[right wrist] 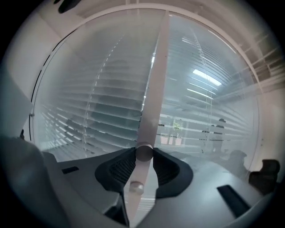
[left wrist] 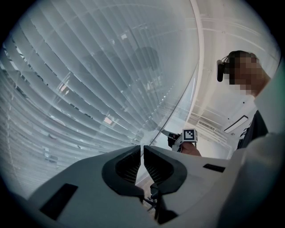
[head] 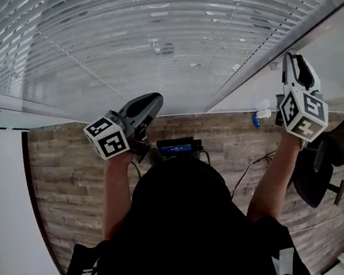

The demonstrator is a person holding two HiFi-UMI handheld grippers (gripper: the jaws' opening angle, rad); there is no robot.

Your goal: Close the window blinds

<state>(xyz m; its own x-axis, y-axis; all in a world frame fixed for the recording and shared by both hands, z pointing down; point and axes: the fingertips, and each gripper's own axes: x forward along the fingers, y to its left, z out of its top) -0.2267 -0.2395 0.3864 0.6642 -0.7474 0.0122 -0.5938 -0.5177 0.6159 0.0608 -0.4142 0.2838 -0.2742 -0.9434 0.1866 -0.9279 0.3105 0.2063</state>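
The wand [right wrist: 156, 80] is clamped between the right gripper [right wrist: 144, 152] jaws (blinds [right wrist: 98, 107] just beyond); the left gripper [left wrist: 142, 152] is closed, empty.

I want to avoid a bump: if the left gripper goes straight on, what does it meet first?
Most likely the slats of the window blinds, with nothing seen in between; the depth is unclear.

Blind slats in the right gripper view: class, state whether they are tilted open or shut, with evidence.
Partly open: see-through gaps separate the slats, and dark figures show between them.
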